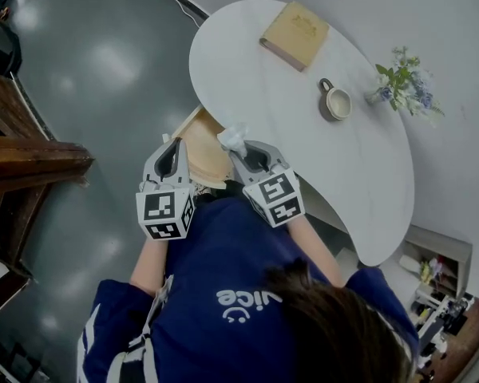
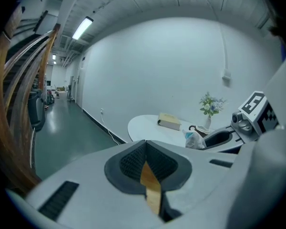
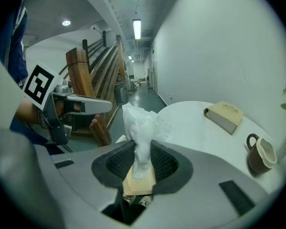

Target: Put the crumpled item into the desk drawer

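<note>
The crumpled white item [image 1: 232,139] is a wad of thin plastic or tissue. My right gripper [image 1: 241,147] is shut on its lower part, and the wad [image 3: 142,128] sticks up above the pads. It hangs over the open wooden drawer [image 1: 201,144] at the near left edge of the white table [image 1: 303,150]. Drawer wood [image 3: 139,185] shows below the right jaws. My left gripper [image 1: 173,148] stands just left of the drawer, shut, with nothing in it. Only a sliver of drawer wood [image 2: 151,185] shows past its pads.
On the table lie a tan book [image 1: 294,35], a mug [image 1: 335,101] and a vase of flowers [image 1: 401,82]. Dark wooden stairs [image 1: 24,158] stand at the left over a glossy grey floor. A low shelf [image 1: 435,262] sits at the right.
</note>
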`<state>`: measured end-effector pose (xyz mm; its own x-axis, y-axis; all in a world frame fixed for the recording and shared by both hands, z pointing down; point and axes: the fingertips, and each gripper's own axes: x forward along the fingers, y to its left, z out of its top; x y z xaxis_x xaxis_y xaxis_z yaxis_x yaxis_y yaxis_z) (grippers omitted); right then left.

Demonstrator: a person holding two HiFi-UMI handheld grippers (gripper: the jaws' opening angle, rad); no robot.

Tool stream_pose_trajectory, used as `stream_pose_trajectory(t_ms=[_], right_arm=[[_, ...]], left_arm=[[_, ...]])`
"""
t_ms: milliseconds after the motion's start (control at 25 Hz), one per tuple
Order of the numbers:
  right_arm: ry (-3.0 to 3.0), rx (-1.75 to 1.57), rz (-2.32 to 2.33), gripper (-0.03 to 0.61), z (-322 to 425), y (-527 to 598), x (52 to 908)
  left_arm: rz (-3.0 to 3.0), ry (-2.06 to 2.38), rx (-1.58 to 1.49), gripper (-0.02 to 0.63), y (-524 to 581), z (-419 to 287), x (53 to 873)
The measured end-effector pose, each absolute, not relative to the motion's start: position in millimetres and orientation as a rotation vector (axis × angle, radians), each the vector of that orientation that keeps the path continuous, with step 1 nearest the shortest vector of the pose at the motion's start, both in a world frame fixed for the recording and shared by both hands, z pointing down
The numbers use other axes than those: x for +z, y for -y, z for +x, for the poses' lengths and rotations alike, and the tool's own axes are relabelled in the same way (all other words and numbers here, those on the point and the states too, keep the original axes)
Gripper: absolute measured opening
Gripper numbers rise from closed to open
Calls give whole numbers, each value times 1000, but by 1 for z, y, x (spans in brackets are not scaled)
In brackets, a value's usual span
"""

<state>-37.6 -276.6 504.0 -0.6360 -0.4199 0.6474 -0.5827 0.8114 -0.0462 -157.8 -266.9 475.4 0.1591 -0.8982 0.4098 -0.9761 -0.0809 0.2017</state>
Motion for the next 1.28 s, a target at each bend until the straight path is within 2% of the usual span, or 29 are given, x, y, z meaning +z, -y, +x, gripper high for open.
stream_pose_trajectory(t_ms=[360,1280], right_arm=[[2327,311,577,112,-60,282,527],[2101,284,338,112,-103,273,649]], left_arm=[[1885,1882,220,5,257,-173,479],[1556,2050,261,5,203,-203,497]])
